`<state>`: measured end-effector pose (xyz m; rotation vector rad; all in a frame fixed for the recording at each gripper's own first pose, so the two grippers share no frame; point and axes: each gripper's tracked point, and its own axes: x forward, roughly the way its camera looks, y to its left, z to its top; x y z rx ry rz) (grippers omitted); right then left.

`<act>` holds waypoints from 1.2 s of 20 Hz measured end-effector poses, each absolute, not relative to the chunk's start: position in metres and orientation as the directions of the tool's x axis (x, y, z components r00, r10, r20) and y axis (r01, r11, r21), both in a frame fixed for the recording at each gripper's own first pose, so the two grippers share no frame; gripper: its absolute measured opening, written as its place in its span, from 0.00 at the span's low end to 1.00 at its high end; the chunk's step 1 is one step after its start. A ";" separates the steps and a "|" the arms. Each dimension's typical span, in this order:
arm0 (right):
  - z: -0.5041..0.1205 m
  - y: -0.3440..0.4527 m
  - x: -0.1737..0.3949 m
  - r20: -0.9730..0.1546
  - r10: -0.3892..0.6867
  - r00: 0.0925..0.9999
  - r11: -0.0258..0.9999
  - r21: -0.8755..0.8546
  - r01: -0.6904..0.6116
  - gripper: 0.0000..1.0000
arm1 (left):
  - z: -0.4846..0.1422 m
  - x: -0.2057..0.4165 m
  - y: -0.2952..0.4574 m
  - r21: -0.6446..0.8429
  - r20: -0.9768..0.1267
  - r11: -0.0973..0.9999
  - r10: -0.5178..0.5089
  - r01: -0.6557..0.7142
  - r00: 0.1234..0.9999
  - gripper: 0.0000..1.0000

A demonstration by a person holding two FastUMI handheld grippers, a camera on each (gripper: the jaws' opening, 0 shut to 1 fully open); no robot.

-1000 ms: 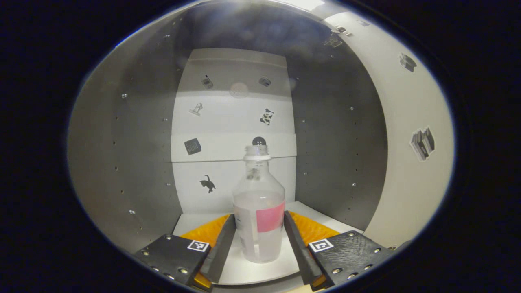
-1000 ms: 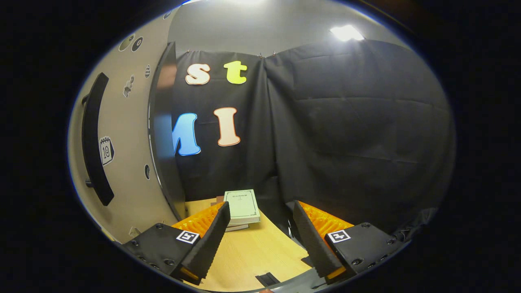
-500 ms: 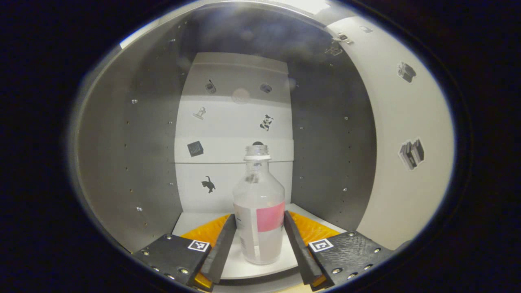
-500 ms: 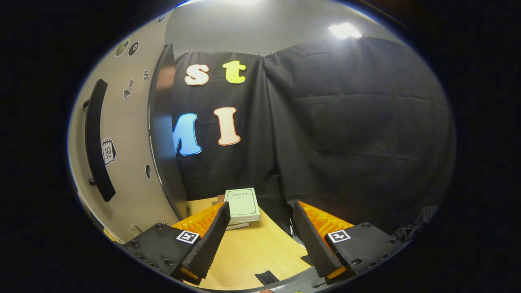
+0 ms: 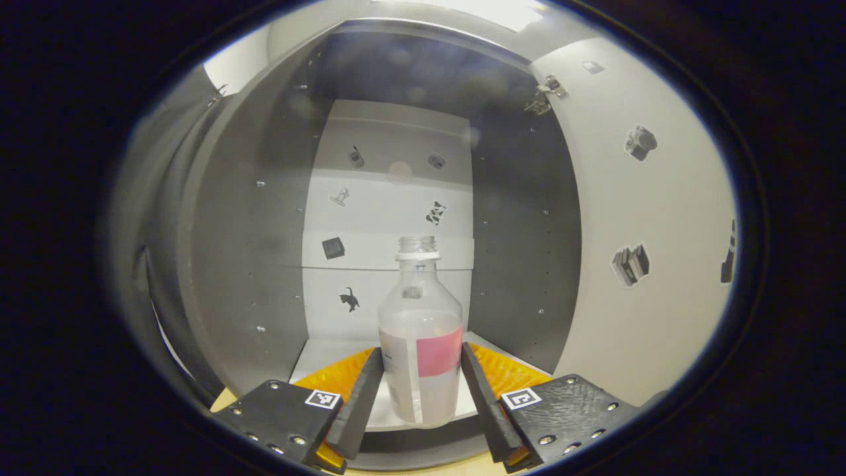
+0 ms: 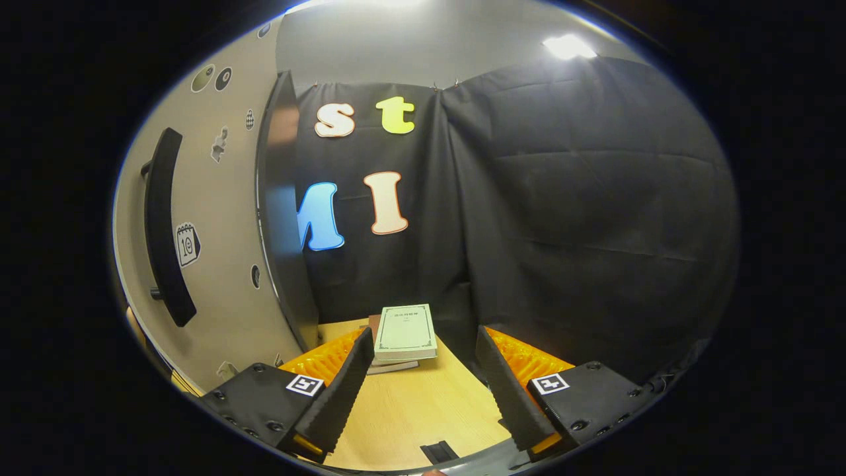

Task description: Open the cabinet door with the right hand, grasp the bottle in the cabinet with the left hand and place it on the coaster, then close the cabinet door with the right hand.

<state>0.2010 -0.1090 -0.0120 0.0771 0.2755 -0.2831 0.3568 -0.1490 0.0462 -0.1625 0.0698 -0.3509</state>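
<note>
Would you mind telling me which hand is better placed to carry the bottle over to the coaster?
Left. Its tongs are shut on the clear plastic bottle with a pink label, while the right tongs hang open and empty beside the open cabinet door.

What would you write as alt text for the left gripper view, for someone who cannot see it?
A clear, capless bottle with a pink label stands upright between the two fingers of the left tool, which press its sides, at the front of an open cabinet. Small stickers dot the cabinet's pale back wall, and its door is swung open on the right.
</note>
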 end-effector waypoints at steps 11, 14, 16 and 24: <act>-0.009 -0.083 0.230 -0.270 -0.110 0.957 0.991 0.048 0.127 0.94 | 0.044 0.289 -0.075 -0.153 -0.047 0.967 -0.212 0.203 0.976 0.73; -0.010 -0.075 0.236 -0.271 -0.067 0.960 0.995 0.053 0.085 0.98 | 0.039 0.267 -0.053 -0.151 -0.055 0.976 -0.167 0.157 0.984 0.73; -0.011 -0.071 0.240 -0.273 -0.042 0.961 0.997 0.053 0.058 0.98 | 0.033 0.256 -0.040 -0.148 -0.061 0.981 -0.134 0.124 0.989 0.71; 0.002 -0.058 0.246 -0.199 0.019 0.980 0.998 0.070 -0.005 0.98 | -0.001 0.200 0.010 -0.155 -0.091 0.988 -0.021 0.007 0.996 0.75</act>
